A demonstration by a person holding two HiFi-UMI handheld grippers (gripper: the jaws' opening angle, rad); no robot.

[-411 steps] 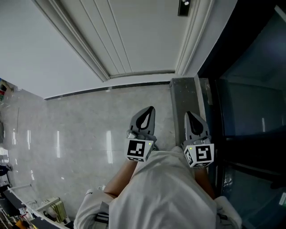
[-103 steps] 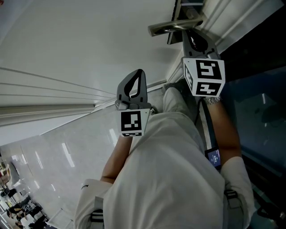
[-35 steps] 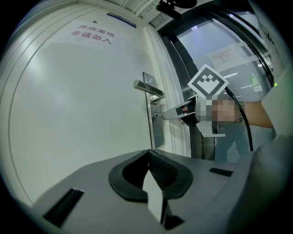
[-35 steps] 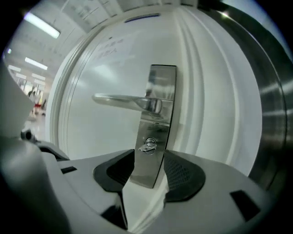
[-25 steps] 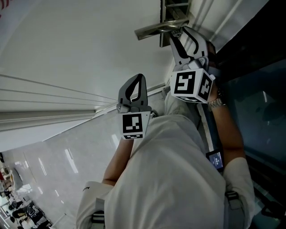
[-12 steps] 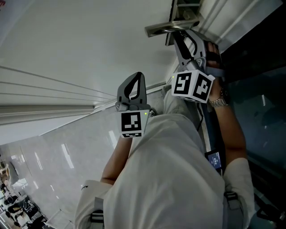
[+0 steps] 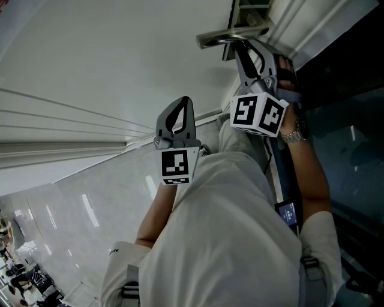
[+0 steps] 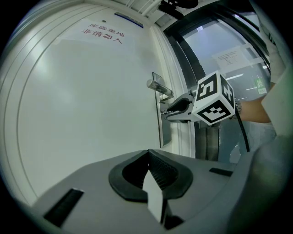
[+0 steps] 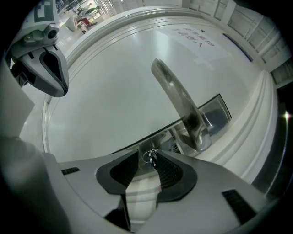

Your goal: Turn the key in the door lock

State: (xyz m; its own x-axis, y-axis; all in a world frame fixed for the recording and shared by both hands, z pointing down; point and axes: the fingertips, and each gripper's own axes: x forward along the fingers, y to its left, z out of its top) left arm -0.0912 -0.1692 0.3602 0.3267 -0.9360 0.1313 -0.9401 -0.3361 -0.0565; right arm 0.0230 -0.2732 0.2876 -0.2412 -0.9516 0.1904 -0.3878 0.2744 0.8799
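Closing on the key (image 9: 151,156), the right gripper (image 9: 147,154) is drawing its parted jaws in either side of it, dead ahead below the handle (image 9: 176,98), not yet pinching.

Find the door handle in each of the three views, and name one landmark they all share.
Head view: door handle at the top, right of centre.
Left gripper view: door handle just above centre.
Right gripper view: door handle, a long lever slanting across the middle.
Shared landmark: the metal lock plate behind it.
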